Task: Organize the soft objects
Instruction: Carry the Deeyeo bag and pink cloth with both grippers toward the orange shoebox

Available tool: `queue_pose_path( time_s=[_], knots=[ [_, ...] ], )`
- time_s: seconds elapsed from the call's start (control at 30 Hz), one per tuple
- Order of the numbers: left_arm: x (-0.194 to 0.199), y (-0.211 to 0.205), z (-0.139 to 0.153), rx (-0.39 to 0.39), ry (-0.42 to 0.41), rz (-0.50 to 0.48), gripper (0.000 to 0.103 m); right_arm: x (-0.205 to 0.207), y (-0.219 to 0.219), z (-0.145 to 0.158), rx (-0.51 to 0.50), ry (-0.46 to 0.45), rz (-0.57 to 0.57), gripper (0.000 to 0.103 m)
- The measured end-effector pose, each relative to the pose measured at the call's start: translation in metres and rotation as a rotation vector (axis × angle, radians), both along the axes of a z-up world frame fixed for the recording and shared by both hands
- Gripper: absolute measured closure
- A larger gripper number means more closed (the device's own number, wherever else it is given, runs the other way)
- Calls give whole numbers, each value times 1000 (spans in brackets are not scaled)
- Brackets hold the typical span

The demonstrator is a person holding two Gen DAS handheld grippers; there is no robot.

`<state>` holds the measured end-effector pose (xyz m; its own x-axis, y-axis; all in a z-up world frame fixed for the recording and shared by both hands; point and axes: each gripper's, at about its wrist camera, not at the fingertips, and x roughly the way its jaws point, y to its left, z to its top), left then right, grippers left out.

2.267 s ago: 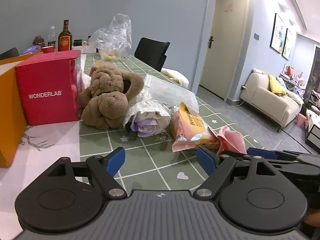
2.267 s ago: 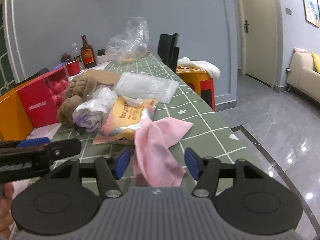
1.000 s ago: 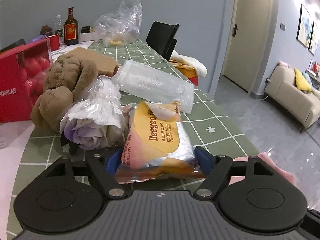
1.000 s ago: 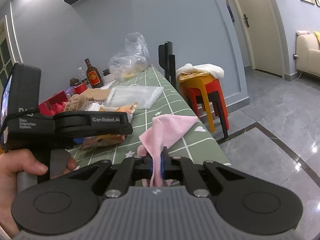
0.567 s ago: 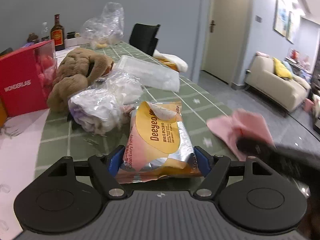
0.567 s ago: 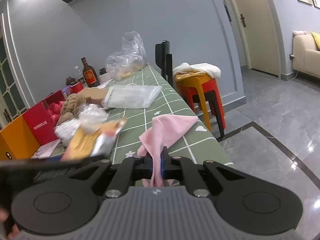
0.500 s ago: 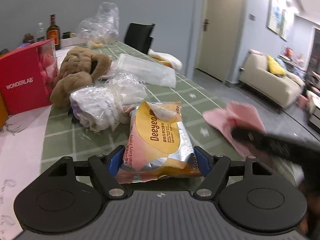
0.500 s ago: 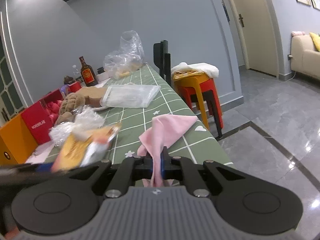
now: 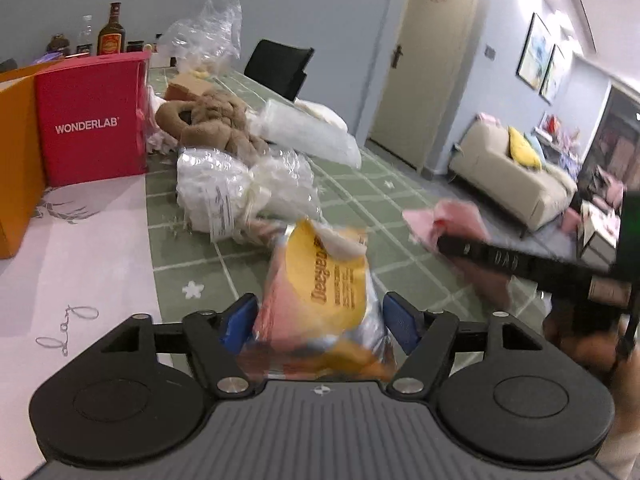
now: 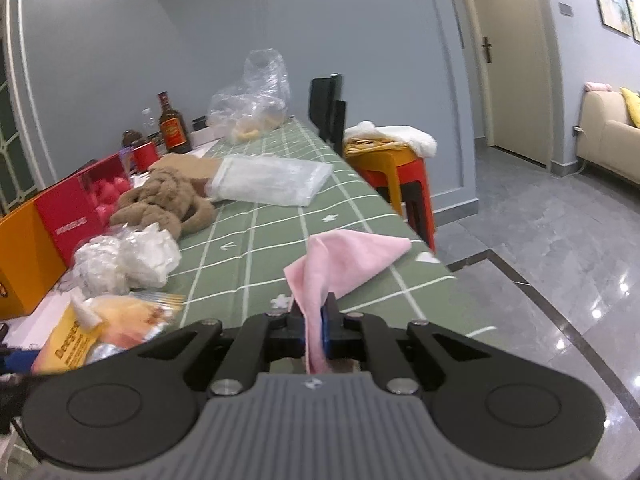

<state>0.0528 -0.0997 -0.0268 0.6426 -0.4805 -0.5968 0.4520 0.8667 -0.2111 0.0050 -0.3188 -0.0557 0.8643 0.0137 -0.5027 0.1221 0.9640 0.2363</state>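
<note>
Left wrist view: the left tool (image 9: 320, 322) has the wipes pack (image 9: 324, 280) between its blue pads, its jaws closing; the pads sit against the pack's sides, and the blurred pack is lifted over the counter (image 9: 372, 200) near its near edge. Beyond lie a crinkled plastic bundle (image 9: 240, 192), a brown plush (image 9: 208, 124) and a red box (image 9: 92, 120) towards the left edge. The right tool (image 9: 444, 244) reaches in from the right with the pink cloth (image 9: 460, 216).

Right wrist view: the right tool (image 10: 314, 330) is pressed together, pinching the pink cloth (image 10: 344, 260), which trails onto the counter's (image 10: 256, 232) right edge. The pack (image 10: 100, 328) shows low at the left.
</note>
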Motion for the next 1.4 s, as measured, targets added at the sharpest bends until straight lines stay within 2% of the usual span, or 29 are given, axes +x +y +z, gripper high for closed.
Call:
queue_pose_path(
  time_s=[0.1, 0.2, 0.37, 0.43, 0.53, 0.57, 0.63, 0.7, 0.8, 1.07, 1.27, 1.4],
  knots=[
    [5, -9, 6, -2, -37, 10, 15, 1, 2, 0, 3, 4, -3, 98],
    [10, -16, 7, 23, -72, 18, 14, 1, 1, 0, 13, 4, -5, 98],
    [21, -33, -3, 111, -49, 40, 14, 0, 1, 0, 12, 1, 1, 98],
    [22, -34, -8, 120, -38, 51, 14, -1, 1, -1, 10, -2, 3, 98],
    [22, -36, -11, 134, -44, 42, 18, 0, 1, -1, 12, -4, 7, 98],
    [21, -37, -12, 136, -53, 33, 28, -1, 1, -1, 9, -6, 9, 98],
    [19, -37, -11, 128, -58, 23, 32, -1, 2, -1, 3, -7, 12, 98],
    [18, -35, -10, 125, -62, 25, 42, -1, 2, -1, 1, -6, 12, 98],
    [17, -30, -5, 108, -49, 27, 49, -1, 4, -1, -13, -5, 11, 98],
    [11, -17, 5, 52, -15, 7, 51, -1, 5, 1, -2, 5, -9, 98],
    [-3, -11, 16, 54, -80, -13, 51, -2, 6, 5, 21, 13, -21, 98],
    [-7, -4, 21, 34, -92, -4, 51, -8, 10, 12, 17, -16, -22, 98]
  ],
)
